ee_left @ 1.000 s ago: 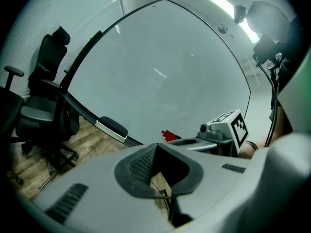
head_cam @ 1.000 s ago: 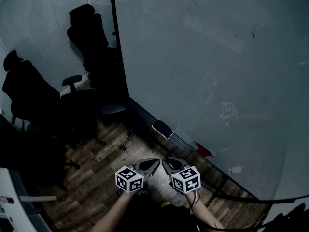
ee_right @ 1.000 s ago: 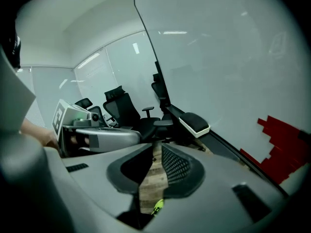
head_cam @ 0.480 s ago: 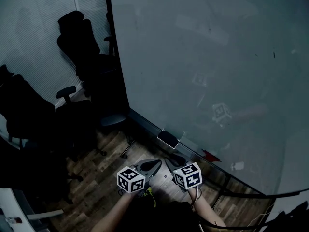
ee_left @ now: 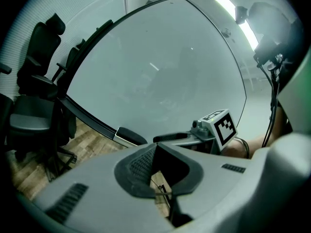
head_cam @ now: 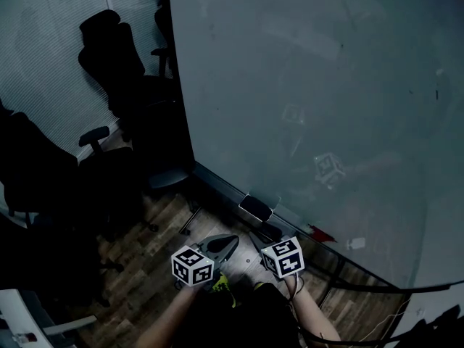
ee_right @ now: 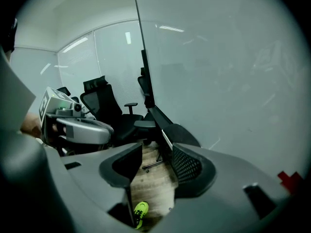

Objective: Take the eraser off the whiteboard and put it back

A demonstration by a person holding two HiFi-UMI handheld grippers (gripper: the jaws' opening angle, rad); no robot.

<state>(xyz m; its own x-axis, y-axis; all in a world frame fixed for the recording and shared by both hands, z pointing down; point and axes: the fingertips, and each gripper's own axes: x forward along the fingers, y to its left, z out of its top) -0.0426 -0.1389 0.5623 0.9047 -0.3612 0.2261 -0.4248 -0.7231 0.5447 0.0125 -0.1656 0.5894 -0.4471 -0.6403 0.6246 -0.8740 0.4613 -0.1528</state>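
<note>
The black eraser [head_cam: 255, 207] lies on the tray rail along the foot of the big whiteboard [head_cam: 312, 100]. My right gripper [head_cam: 264, 233] hovers just short of it. Its jaws are opening, and only wood floor shows between them in the right gripper view [ee_right: 156, 147]. There the eraser [ee_right: 182, 133] sits just beyond the right jaw. My left gripper [head_cam: 230, 241] hangs beside the right one, farther from the board. Its jaws meet at the tips [ee_left: 155, 147] with nothing held. The left gripper view shows the eraser [ee_left: 131, 136] ahead on the rail.
Black office chairs [head_cam: 116, 56] [head_cam: 36, 172] stand at the left against a frosted wall. A red piece [head_cam: 322, 233] and a small white piece [head_cam: 355, 243] sit farther right by the rail. A yellow-green shoe [head_cam: 221, 283] shows on the wood floor below the grippers.
Both grippers have drifted toward the whiteboard's rail, so the gap between the right gripper and the eraser has shrunk. The head view has swung slightly left.
</note>
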